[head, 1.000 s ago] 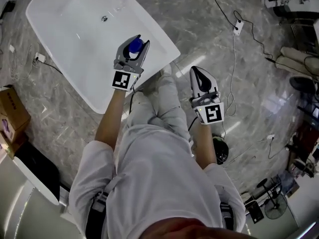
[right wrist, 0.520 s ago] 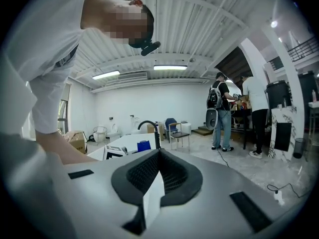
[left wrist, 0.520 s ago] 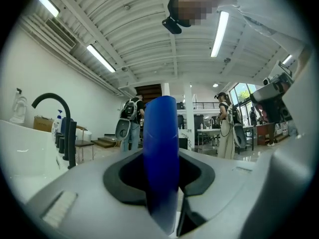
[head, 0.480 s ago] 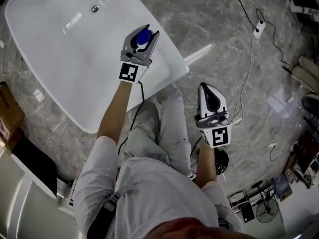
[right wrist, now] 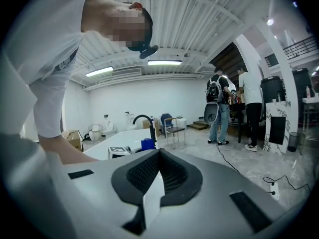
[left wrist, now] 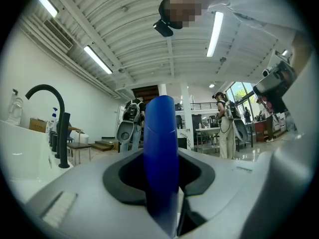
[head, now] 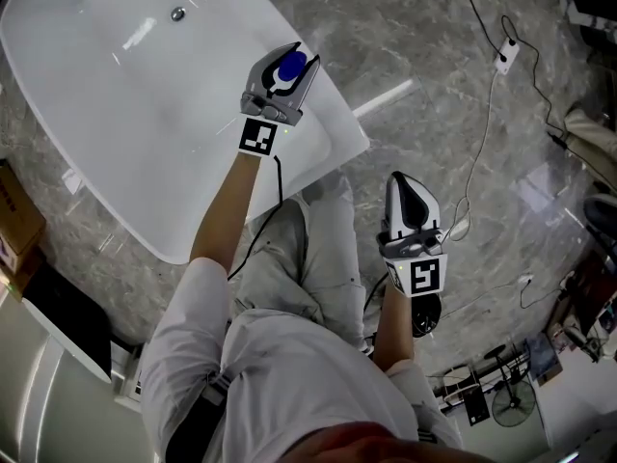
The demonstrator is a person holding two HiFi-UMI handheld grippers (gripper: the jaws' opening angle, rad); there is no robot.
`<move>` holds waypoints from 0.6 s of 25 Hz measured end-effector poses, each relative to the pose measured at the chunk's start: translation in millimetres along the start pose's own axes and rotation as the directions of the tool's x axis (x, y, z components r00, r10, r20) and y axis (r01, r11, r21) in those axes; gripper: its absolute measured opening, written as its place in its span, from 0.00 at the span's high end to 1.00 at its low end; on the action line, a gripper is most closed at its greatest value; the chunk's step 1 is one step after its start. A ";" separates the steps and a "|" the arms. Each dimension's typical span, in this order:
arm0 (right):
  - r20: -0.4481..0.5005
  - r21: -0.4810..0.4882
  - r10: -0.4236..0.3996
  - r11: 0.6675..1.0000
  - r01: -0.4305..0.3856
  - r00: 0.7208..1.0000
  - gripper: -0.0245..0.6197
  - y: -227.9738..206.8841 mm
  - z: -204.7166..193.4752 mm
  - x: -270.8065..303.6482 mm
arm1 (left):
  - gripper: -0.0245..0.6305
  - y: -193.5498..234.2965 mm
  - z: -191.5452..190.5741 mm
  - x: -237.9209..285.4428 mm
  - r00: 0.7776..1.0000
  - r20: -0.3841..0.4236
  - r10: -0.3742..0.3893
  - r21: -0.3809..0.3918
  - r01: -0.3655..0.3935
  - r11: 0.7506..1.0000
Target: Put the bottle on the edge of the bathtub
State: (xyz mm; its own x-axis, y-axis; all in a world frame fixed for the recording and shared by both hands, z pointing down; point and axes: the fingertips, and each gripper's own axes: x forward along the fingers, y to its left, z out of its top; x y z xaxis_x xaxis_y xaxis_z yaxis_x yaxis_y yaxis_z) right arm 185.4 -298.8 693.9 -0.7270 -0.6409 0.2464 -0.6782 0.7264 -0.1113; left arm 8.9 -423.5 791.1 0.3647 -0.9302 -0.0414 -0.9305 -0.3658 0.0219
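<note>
A blue bottle (head: 289,66) stands upright between the jaws of my left gripper (head: 292,61), which is shut on it. It hangs over the right rim of the white bathtub (head: 339,131). In the left gripper view the bottle (left wrist: 160,153) fills the gap between the grey fingers. My right gripper (head: 399,179) is held low over the marble floor beside my leg, shut with nothing in it. The right gripper view shows its ribbed pads (right wrist: 167,171) closed together, with the tub (right wrist: 122,139) and the bottle (right wrist: 147,144) beyond.
A black faucet (left wrist: 52,123) rises at the tub's far end, and a drain (head: 177,13) sits in its basin. Cables and a power strip (head: 504,58) lie on the floor to the right. A cardboard box (head: 14,210) stands at left. People stand in the background.
My left gripper has carried the bottle farther out toward the tub's right rim. The right gripper has dropped a little lower beside my leg and stays shut.
</note>
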 end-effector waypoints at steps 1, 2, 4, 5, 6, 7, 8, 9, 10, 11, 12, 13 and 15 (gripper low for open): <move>0.000 0.001 -0.001 1.000 0.001 1.000 0.96 1.7 0.7 0.7 | 0.76 0.1 0.3 -0.3 1.000 -0.004 -0.001 0.006 0.001 1.000; 0.002 0.004 0.000 1.000 0.000 1.000 0.96 3.6 1.4 0.9 | 0.75 -0.1 0.0 -1.0 1.000 -0.010 -0.002 0.011 0.002 1.000; 0.006 0.008 0.002 1.000 -0.002 1.000 0.96 6.7 2.0 0.4 | 0.74 -0.8 -1.4 -2.5 1.000 -0.022 -0.009 0.013 0.009 1.000; 0.007 0.010 0.003 1.000 -0.003 1.000 0.96 7.7 1.8 0.1 | 0.72 -0.9 -2.2 -3.2 1.000 -0.025 -0.012 0.011 0.012 1.000; 0.006 0.010 0.003 1.000 -0.003 1.000 0.96 8.3 1.4 -0.1 | 0.70 -1.0 -3.2 -3.7 1.000 -0.027 -0.016 0.011 0.016 1.000; 0.005 0.010 0.003 1.000 -0.003 1.000 0.96 8.5 1.0 -0.5 | 0.68 -1.2 -4.1 -4.3 0.999 -0.030 -0.020 0.013 0.020 1.000; 0.005 0.011 0.001 1.000 -0.001 1.000 0.96 8.6 1.0 -1.1 | 0.64 -1.6 -4.7 -4.9 0.999 -0.032 -0.024 0.013 0.024 1.000; 0.005 0.012 -0.001 1.000 0.001 1.000 0.96 8.8 1.3 -2.2 | 0.60 -2.0 -4.7 -5.4 0.999 -0.034 -0.028 0.016 0.028 0.999; 0.005 0.012 -0.003 1.000 0.003 1.000 0.96 8.9 1.9 -3.8 | 0.57 -2.6 -4.2 -5.8 0.999 -0.038 -0.033 0.025 0.034 0.999; 0.006 0.013 -0.006 1.000 0.006 1.000 0.96 9.0 2.8 -5.6 | 0.55 -3.3 -3.5 -6.0 0.998 -0.043 -0.040 0.042 0.041 0.998; 0.007 0.013 -0.009 1.000 0.009 1.000 0.96 8.7 4.1 -7.5 | 0.52 -4.1 -2.4 -5.8 0.998 -0.050 -0.047 0.062 0.050 0.997; 0.009 0.012 -0.011 1.000 0.011 1.000 0.96 8.3 5.6 -9.3 | 0.49 -4.9 -0.8 -5.3 0.997 -0.055 -0.054 0.081 0.059 0.995; 0.012 0.006 -0.015 1.000 0.015 1.000 0.96 7.9 9.7 -11.9 | 0.45 -7.0 4.3 -4.3 0.996 -0.062 -0.068 0.111 0.075 0.991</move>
State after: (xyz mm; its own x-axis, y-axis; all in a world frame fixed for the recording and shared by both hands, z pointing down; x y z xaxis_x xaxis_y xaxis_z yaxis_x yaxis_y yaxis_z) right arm 187.6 -287.9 680.8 -0.7182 -0.6544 0.2365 -0.6894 0.7154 -0.1139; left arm 13.7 -416.9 786.8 0.4287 -0.9032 0.0194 -0.8988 -0.4286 -0.0925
